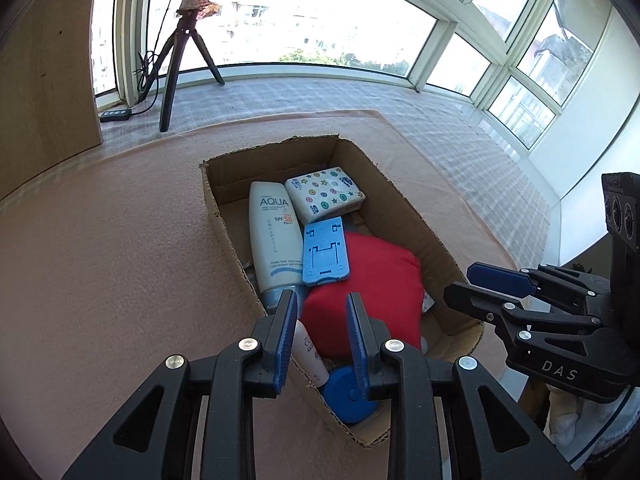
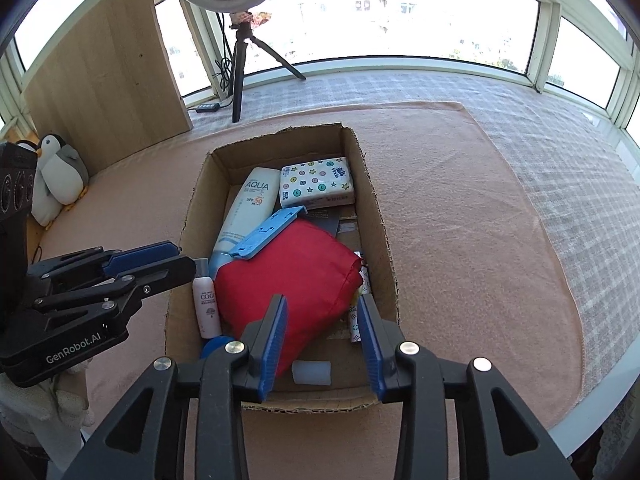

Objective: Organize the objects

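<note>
A cardboard box point(image 1: 416, 216) point(image 2: 376, 216) on the pink mat holds a white AQUA sunscreen tube point(image 1: 272, 236) point(image 2: 250, 212), a star-patterned tissue pack point(image 1: 326, 196) point(image 2: 318, 182), a blue plastic phone stand point(image 1: 325, 250) point(image 2: 270, 232), a red pouch point(image 1: 368, 292) point(image 2: 292, 284), a small white bottle point(image 1: 310, 354) point(image 2: 206, 304) and a blue round object point(image 1: 346, 394). My left gripper point(image 1: 322, 332) is open and empty above the box's near left edge. My right gripper point(image 2: 322, 334) is open and empty above the box's near end.
A ring light on a tripod point(image 2: 240, 68) and a wooden board point(image 2: 108, 64) stand at the back left. A plush penguin point(image 2: 60, 172) sits by the board. The pink mat point(image 2: 480, 240) lies on a checked cloth before the windows.
</note>
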`<state>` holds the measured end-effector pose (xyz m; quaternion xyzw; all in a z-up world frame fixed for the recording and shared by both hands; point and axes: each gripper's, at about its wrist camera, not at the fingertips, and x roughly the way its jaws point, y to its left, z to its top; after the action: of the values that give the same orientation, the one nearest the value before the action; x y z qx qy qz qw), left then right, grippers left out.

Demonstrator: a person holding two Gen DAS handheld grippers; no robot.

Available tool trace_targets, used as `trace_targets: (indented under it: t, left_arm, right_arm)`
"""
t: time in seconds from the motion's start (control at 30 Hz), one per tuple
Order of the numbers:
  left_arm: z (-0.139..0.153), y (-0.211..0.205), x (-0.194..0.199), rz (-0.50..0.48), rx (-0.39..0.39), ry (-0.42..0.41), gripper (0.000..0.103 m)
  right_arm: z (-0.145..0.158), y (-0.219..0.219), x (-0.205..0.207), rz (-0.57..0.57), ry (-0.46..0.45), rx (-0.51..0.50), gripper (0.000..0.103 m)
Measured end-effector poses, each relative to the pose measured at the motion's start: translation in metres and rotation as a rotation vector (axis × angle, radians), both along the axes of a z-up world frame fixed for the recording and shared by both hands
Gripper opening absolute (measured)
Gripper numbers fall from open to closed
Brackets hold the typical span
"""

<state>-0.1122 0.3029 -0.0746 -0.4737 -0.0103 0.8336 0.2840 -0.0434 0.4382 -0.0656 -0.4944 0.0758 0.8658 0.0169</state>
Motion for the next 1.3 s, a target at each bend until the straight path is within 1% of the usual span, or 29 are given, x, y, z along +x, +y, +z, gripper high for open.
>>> trace_targets:
  t: [0.2, 0.4, 0.47, 0.53, 0.67, 0.7, 0.73, 0.77, 0.8, 0.83, 0.93, 1.0, 1.07, 1.2, 1.3]
  left_arm:
    - [0.005, -0.028, 0.005, 0.038, -0.006, 0.007, 0.027]
    - [0.012, -0.066, 0.015, 0.086, -0.022, 0.024, 0.028]
    - [0.014, -0.083, 0.019, 0.111, -0.027, 0.031, 0.032]
    - [0.016, -0.100, 0.024, 0.139, -0.037, 0.039, 0.038]
    - [0.018, -0.136, 0.034, 0.198, -0.047, 0.044, 0.046]
    - [0.020, -0.145, 0.036, 0.213, -0.049, 0.044, 0.050]
    - [0.021, -0.155, 0.038, 0.228, -0.052, 0.045, 0.054]
    - [0.022, -0.164, 0.041, 0.245, -0.053, 0.046, 0.057]
    - [0.023, -0.173, 0.043, 0.262, -0.053, 0.046, 0.061]
    - [0.024, -0.182, 0.046, 0.279, -0.054, 0.047, 0.064]
    - [0.028, -0.206, 0.054, 0.325, -0.070, 0.058, 0.071]
    - [0.029, -0.222, 0.058, 0.350, -0.070, 0.058, 0.074]
    - [0.031, -0.236, 0.064, 0.375, -0.072, 0.057, 0.075]
    - [0.034, -0.263, 0.079, 0.425, -0.099, 0.065, 0.079]
    - [0.033, -0.280, 0.090, 0.463, -0.113, 0.061, 0.080]
  right_arm:
    - [0.003, -0.014, -0.002, 0.012, 0.001, 0.005, 0.036]
    - [0.009, -0.041, -0.005, 0.033, 0.011, 0.008, 0.040]
    - [0.011, -0.052, -0.005, 0.042, 0.016, 0.007, 0.043]
    - [0.014, -0.064, -0.006, 0.052, 0.021, 0.007, 0.048]
    - [0.019, -0.089, -0.008, 0.069, 0.029, 0.003, 0.052]
    - [0.020, -0.095, -0.009, 0.074, 0.029, 0.002, 0.053]
    - [0.020, -0.102, -0.009, 0.077, 0.029, 0.001, 0.056]
    - [0.021, -0.109, -0.009, 0.080, 0.031, 0.000, 0.059]
    - [0.021, -0.115, -0.010, 0.083, 0.033, -0.002, 0.063]
    - [0.022, -0.122, -0.010, 0.087, 0.035, -0.004, 0.065]
    - [0.022, -0.143, -0.011, 0.105, 0.033, -0.006, 0.065]
    - [0.021, -0.157, -0.012, 0.118, 0.030, -0.004, 0.066]
    - [0.021, -0.170, -0.012, 0.129, 0.030, -0.007, 0.066]
    - [0.021, -0.194, -0.010, 0.149, 0.030, -0.009, 0.066]
    - [0.022, -0.211, -0.007, 0.161, 0.039, 0.000, 0.066]
